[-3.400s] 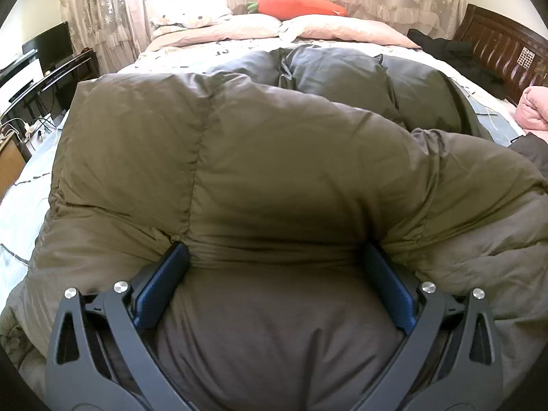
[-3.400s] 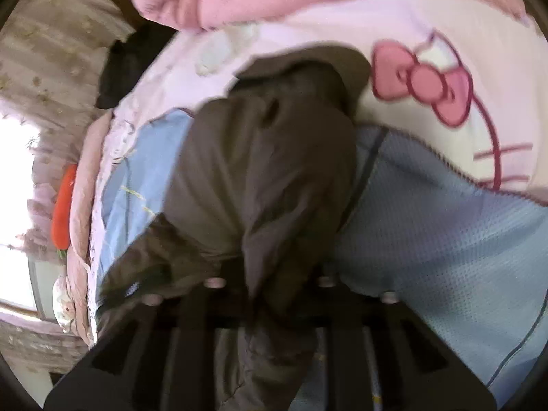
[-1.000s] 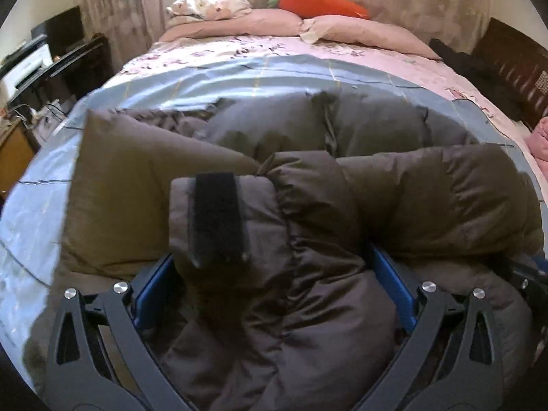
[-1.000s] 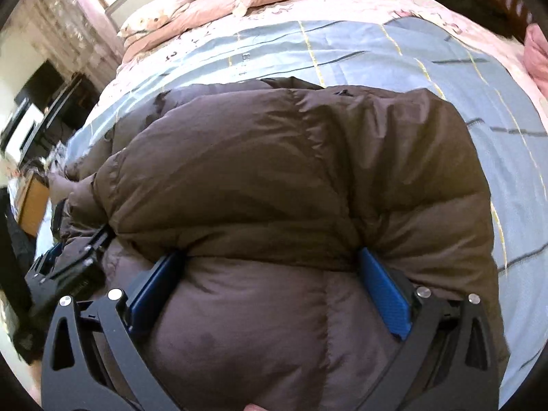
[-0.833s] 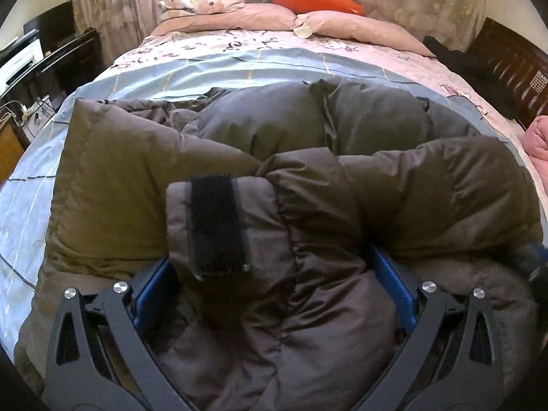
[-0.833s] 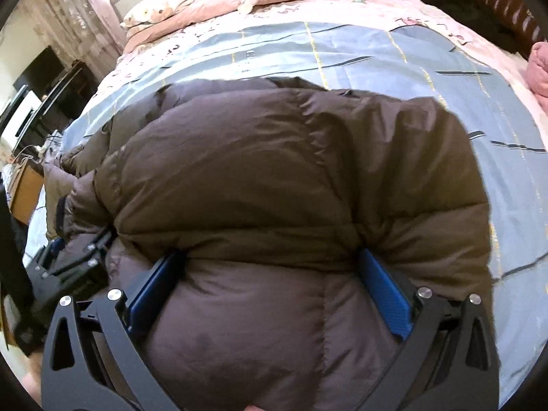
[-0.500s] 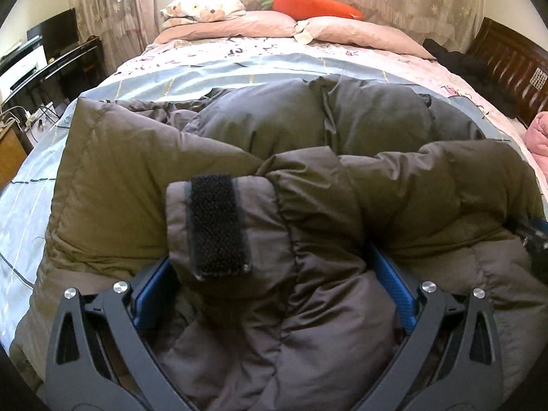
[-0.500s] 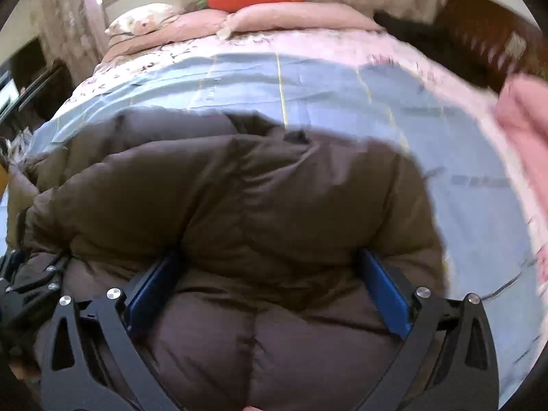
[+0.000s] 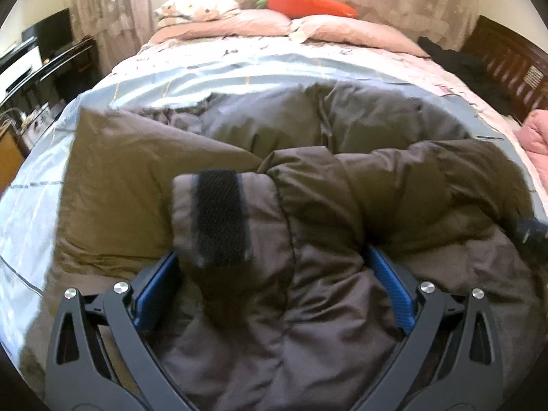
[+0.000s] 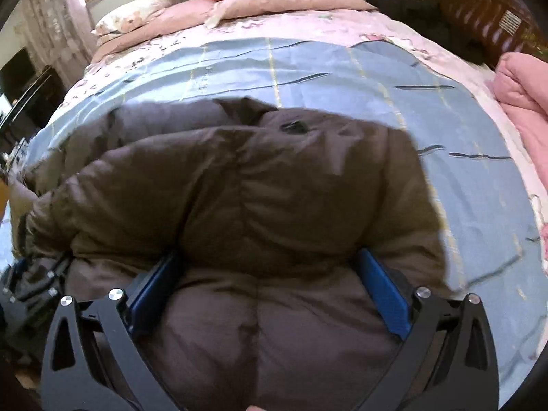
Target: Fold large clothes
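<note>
A brown down jacket (image 9: pixel 394 185) lies bunched on the blue bedsheet (image 9: pixel 144 82). One sleeve is folded over the body, and its cuff with a black velcro strap (image 9: pixel 222 215) lies on top. My left gripper (image 9: pixel 274 263) is open at full width, and the cuff and padded cloth bulge up between its blue pads (image 9: pixel 156 291). My right gripper (image 10: pixel 267 260) is open just as wide, pressed into the jacket's (image 10: pixel 274 188) right half. Cloth hides both sets of fingertips. The right gripper's dark tip (image 9: pixel 527 233) shows at the left view's edge.
Pink pillows (image 9: pixel 260 24) and an orange carrot plush (image 9: pixel 308 1) lie at the bed's far end. A pink blanket (image 10: pixel 524 102) and dark clothing (image 9: pixel 469 68) lie on the right by the wooden headboard (image 9: pixel 513 65). A desk (image 9: pixel 48 68) stands on the left.
3.4 s ago the right gripper was shut on a sleeve; now it is open around the folded body. The cuffed sleeve now lies over the jacket. In the last second both views shifted slightly.
</note>
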Demonstrator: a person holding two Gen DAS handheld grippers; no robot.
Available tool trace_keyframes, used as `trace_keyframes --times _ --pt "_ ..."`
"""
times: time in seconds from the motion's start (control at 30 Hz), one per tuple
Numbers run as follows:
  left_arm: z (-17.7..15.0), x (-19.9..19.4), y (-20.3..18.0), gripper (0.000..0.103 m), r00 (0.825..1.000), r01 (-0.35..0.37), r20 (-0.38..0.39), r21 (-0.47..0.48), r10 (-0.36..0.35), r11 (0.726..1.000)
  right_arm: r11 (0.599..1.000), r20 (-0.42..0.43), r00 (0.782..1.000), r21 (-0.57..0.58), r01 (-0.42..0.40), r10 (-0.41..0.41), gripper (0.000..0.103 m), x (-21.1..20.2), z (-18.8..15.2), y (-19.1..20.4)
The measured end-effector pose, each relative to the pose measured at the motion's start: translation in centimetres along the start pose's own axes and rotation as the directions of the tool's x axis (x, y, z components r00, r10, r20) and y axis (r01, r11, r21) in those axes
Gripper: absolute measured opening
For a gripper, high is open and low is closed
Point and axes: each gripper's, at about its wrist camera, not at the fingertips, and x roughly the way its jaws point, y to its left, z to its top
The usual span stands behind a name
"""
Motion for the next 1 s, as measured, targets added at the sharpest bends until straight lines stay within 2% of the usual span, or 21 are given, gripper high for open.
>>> trace_keyframes --times 0.03,0.07,0.13,0.17,0.2,0.23,0.27,0.3,0.33,0.37,0.43,0.5,0.57,0.63,0.67,0.73,0.8,0.9,1.0 --pt "0.0 -1.9 0.4 0.101 0.999 -0.005 0.053 0.003 0.005 1.000 0.998 0.054 0.998 0.066 0.017 -0.020 0.102 -2.8 0.0 -0.7" --pt "-0.2 -4.3 1.1 0.101 0.993 -0.001 0.118 -0.004 0.002 1.000 0.994 0.095 0.996 0.106 -0.007 -0.003 0.102 -4.8 -0.4 -1.1" --pt "-0.8 -7.9 2.4 0.101 0.986 0.037 0.166 -0.020 -0.033 0.999 0.981 0.117 0.991 0.175 -0.079 0.059 0.102 -7.9 -1.8 -2.2" --pt "-1.2 -9.5 3.0 0.101 0.985 0.061 0.166 -0.024 -0.056 0.998 0.971 0.056 0.995 0.217 -0.098 0.088 0.102 -7.7 -2.7 -2.6" --pt "-2.1 -11.4 3.9 0.101 0.985 0.082 0.156 -0.025 -0.077 0.996 0.951 -0.076 0.988 0.289 -0.109 0.136 0.102 -6.6 -4.1 -3.2" --pt "-3.0 -12.8 4.6 0.101 0.986 0.094 0.142 -0.024 -0.090 0.995 0.895 -0.305 0.920 0.436 -0.094 0.245 0.102 -4.2 -7.5 -4.3" --pt "-4.6 -14.5 5.6 0.101 0.988 0.107 0.116 -0.024 -0.103 0.994 0.835 -0.377 0.863 0.543 -0.089 0.337 0.100 -3.3 -10.2 -5.0" --pt "-5.7 -15.3 6.1 0.101 0.990 0.110 0.089 -0.027 -0.107 0.994 0.742 -0.354 0.839 0.665 -0.084 0.412 0.098 -3.7 -13.7 -5.9" --pt "-7.1 -16.3 6.9 0.101 0.993 0.109 0.043 -0.037 -0.108 0.993 0.694 -0.317 0.849 0.715 -0.079 0.423 0.097 -4.7 -15.5 -6.3" --pt "-8.6 -17.2 7.6 0.101 0.994 0.109 -0.003 -0.051 -0.110 0.993 0.674 -0.294 0.860 0.735 -0.076 0.418 0.097 -6.1 -17.6 -6.6" --pt "-12.4 -19.1 9.8 0.101 0.989 0.096 -0.097 -0.112 -0.107 0.989 0.720 -0.269 0.889 0.688 -0.093 0.372 0.096 -8.7 -19.7 -6.3" --pt "-16.5 -20.0 12.2 0.101 0.973 0.072 -0.199 -0.221 -0.117 0.973 0.787 -0.213 0.940 0.612 -0.083 0.265 0.096 -11.7 -22.0 -5.8" --pt "-19.8 -20.1 14.6 0.101 0.954 0.063 -0.252 -0.350 -0.159 0.935 0.806 -0.215 0.944 0.587 -0.081 0.251 0.096 -12.6 -24.1 -5.3" --pt "-23.5 -19.6 16.6 0.101 0.934 0.057 -0.283 -0.487 -0.219 0.872 0.826 -0.268 0.935 0.562 -0.045 0.233 0.096 -12.6 -26.1 -4.9" --pt "-25.1 -19.0 17.5 0.101 0.921 0.045 -0.303 -0.541 -0.245 0.840 0.833 -0.268 0.938 0.551 -0.037 0.219 0.096 -12.7 -27.1 -4.8" --pt "-26.8 -18.4 18.2 0.101 0.913 0.036 -0.313 -0.577 -0.262 0.816 0.859 -0.266 0.947 0.512 -0.020 0.181 0.096 -12.8 -28.3 -4.6" --pt "-27.8 -17.8 18.1 0.101 0.906 0.032 -0.333 -0.563 -0.262 0.826 0.879 -0.279 0.947 0.476 -0.008 0.160 0.096 -12.3 -29.2 -4.5" --pt "-27.8 -17.6 17.2 0.101 0.914 0.042 -0.328 -0.509 -0.239 0.860 0.879 -0.291 0.945 0.476 0.008 0.150 0.096 -11.3 -30.1 -4.9" --pt "-27.4 -17.4 16.5 0.101 0.922 0.069 -0.301 -0.492 -0.244 0.868 0.871 -0.263 0.952 0.492 -0.006 0.155 0.096 -10.4 -29.4 -5.1"
